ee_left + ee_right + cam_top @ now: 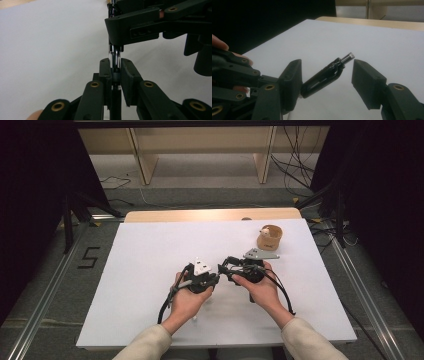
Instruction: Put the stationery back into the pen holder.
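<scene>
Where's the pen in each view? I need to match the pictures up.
High view: pen at mid-table, where the left gripper and right gripper meet; too small to see clearly.
Left gripper view: centre, upright, clamped in its shut jaws.
Right gripper view: centre, slanting between the open jaws, tip up-right.
Shared landmark: the white table.

A white sheet [150, 270] covers a pale wooden table [210, 214] standing on grey carpet [45, 290]. Metal rails [42, 295] run along the floor on both sides. Dark curtains [30, 180] flank the space, and light wooden shelf legs [145, 165] with loose black cables [295, 160] stand behind.
</scene>
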Action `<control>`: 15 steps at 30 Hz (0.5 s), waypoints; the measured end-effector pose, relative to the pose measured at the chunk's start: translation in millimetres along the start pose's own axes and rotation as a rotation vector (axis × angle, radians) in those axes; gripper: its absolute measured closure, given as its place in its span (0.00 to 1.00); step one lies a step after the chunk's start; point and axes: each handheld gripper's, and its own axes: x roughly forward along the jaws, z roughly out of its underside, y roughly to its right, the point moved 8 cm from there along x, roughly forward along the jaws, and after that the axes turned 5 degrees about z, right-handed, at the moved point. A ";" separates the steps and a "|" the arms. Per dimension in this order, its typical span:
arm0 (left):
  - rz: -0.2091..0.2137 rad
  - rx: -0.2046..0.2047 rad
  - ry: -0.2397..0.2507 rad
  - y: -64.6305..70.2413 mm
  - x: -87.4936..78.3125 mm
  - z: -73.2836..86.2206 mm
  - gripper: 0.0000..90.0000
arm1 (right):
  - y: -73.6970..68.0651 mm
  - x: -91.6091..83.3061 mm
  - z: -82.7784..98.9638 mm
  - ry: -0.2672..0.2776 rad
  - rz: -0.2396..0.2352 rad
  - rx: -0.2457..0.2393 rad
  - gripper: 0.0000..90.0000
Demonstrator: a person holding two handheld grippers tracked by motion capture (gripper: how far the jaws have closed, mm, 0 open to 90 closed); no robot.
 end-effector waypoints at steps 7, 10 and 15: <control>0.004 0.000 -0.012 -0.4 -1.4 0.6 0.89 | 3.4 -1.4 -2.0 0.006 0.008 0.006 0.47; 0.011 0.008 -0.034 -1.2 -4.0 1.6 0.88 | 8.1 -6.3 -3.2 -0.012 0.015 -0.015 0.43; 0.038 0.047 -0.132 -2.7 -12.8 8.5 0.88 | 5.7 -17.7 -4.4 -0.048 0.008 -0.112 0.39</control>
